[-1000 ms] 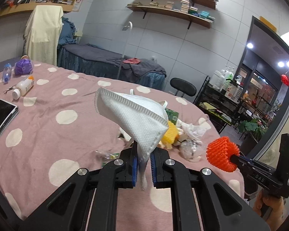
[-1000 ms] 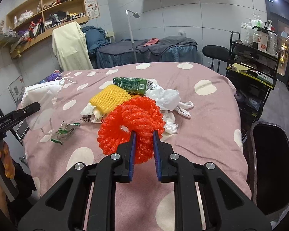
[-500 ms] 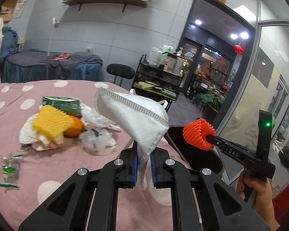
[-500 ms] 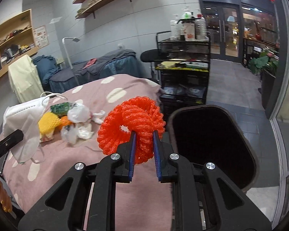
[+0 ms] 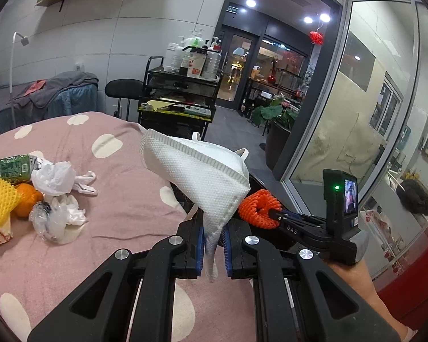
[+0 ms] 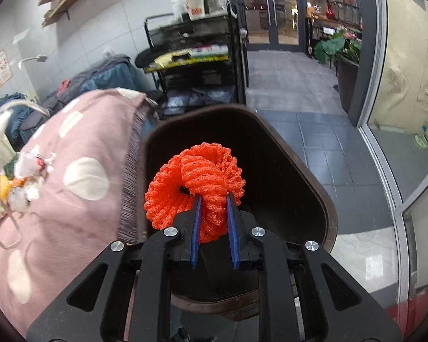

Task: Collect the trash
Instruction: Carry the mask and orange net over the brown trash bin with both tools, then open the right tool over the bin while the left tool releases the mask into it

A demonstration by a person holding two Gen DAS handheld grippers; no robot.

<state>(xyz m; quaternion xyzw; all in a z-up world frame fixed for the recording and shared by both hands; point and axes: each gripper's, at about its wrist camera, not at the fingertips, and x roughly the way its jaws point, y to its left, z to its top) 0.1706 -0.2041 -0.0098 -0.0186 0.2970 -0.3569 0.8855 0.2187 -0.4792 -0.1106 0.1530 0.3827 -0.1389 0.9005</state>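
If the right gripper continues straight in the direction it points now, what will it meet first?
Most likely the dark inside of the bin. The right gripper, shut on the orange foam net, points down into its open mouth; nothing else shows between, though depth is unclear.

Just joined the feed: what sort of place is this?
Probably a massage or beauty parlour off a mall corridor: a draped treatment bed, a cart of pump bottles, and glass doors onto lit shopfronts.

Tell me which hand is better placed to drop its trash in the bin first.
Right. Its tool holds the orange foam net directly over the dark bin, while the left tool with the white mask sits over the tablecloth edge.
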